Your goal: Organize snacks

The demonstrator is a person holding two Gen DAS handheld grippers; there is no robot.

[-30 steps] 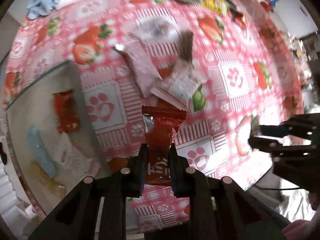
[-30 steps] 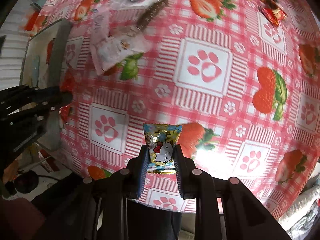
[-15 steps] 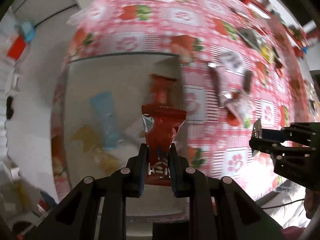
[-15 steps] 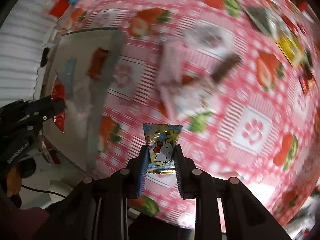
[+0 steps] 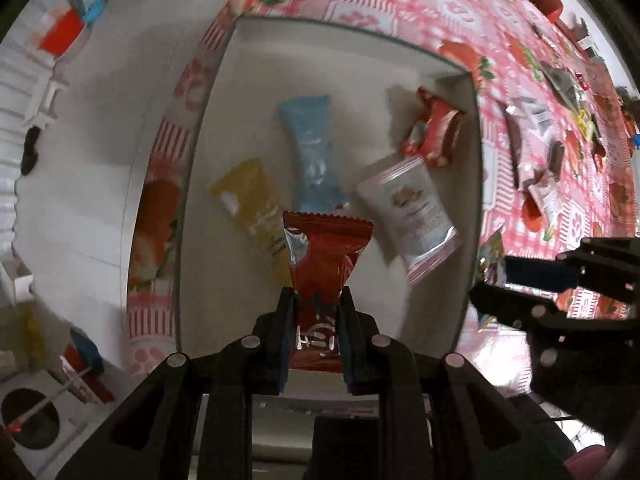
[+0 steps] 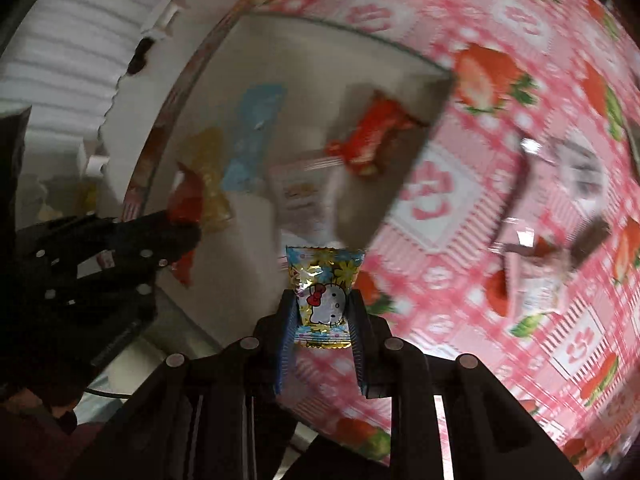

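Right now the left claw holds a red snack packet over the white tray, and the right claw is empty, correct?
Not quite. The right claw is not empty: the right wrist view shows it shut on a Hello Kitty candy packet. The left claw does hold the red snack packet over the white tray.

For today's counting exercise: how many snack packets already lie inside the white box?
4: a yellow packet at left, a blue packet in the middle, a white packet at right, and a red packet in the far right corner. The held wrapper may hide more.

Pink-and-white checked cloth with red strawberries and paw prints (image 6: 500,60) covers the bench; glossy red crinkled wrapper (image 5: 326,256); gold flowered foil packet with a white cat face (image 6: 325,296); pale blue sachet (image 5: 312,152).
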